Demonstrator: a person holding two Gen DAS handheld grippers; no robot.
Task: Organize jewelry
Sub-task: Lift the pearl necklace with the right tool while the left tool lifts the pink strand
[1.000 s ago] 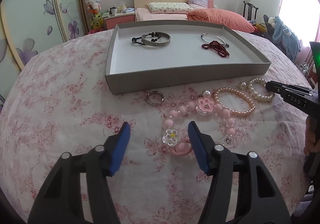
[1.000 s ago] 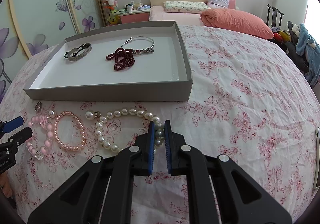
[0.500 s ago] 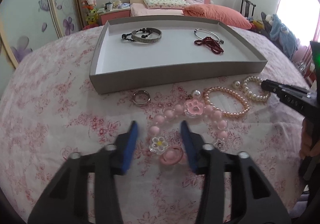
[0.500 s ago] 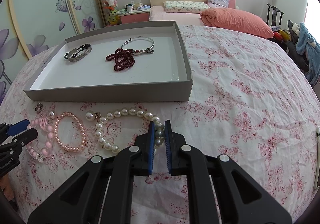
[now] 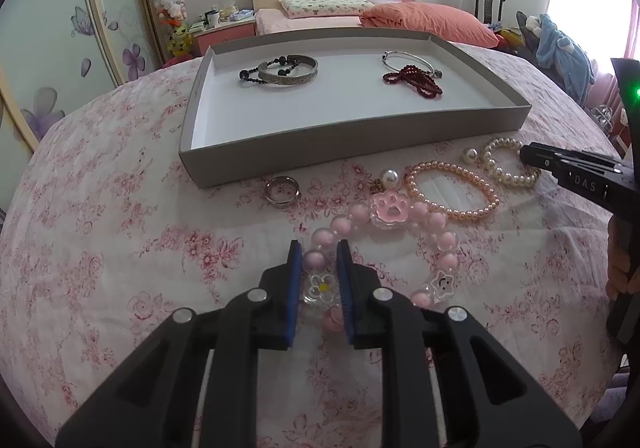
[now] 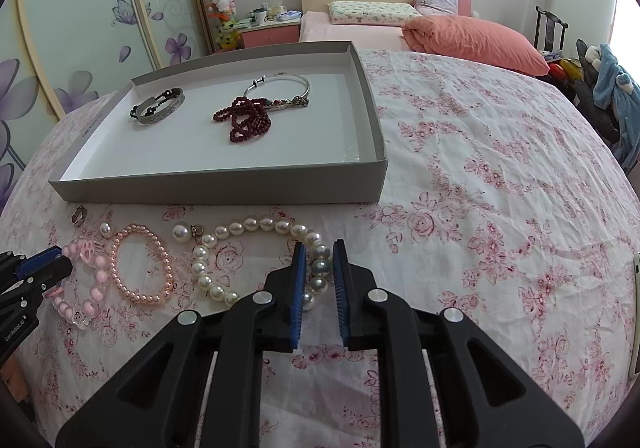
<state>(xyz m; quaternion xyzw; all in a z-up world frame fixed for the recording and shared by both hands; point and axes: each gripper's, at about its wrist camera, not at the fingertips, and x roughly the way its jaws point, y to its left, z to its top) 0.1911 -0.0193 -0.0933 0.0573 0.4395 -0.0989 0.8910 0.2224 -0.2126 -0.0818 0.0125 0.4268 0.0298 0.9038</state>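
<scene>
My left gripper (image 5: 319, 254) is shut on the pink bead bracelet (image 5: 400, 207) at its flower charm, on the floral tablecloth. My right gripper (image 6: 319, 254) is shut on the white pearl necklace (image 6: 248, 226) at its right end. A small pink pearl bracelet (image 5: 452, 189) lies between them, also in the right wrist view (image 6: 142, 264). A silver ring (image 5: 283, 189) lies near the grey tray (image 5: 352, 161). The tray holds a silver bangle with black beads (image 5: 286, 71) and a dark red bead string with a thin silver bangle (image 5: 414, 79).
The grey tray (image 6: 224, 187) stands just behind the loose jewelry. A bed with pillows and an orange duvet (image 6: 472, 39) is behind the table. A chair with clothes (image 6: 608, 87) is at the right. Bare tablecloth lies right of the tray.
My left gripper moved forward over the pink bead bracelet and closed on its flower charm. My right gripper stayed shut on the pearl necklace without moving.
</scene>
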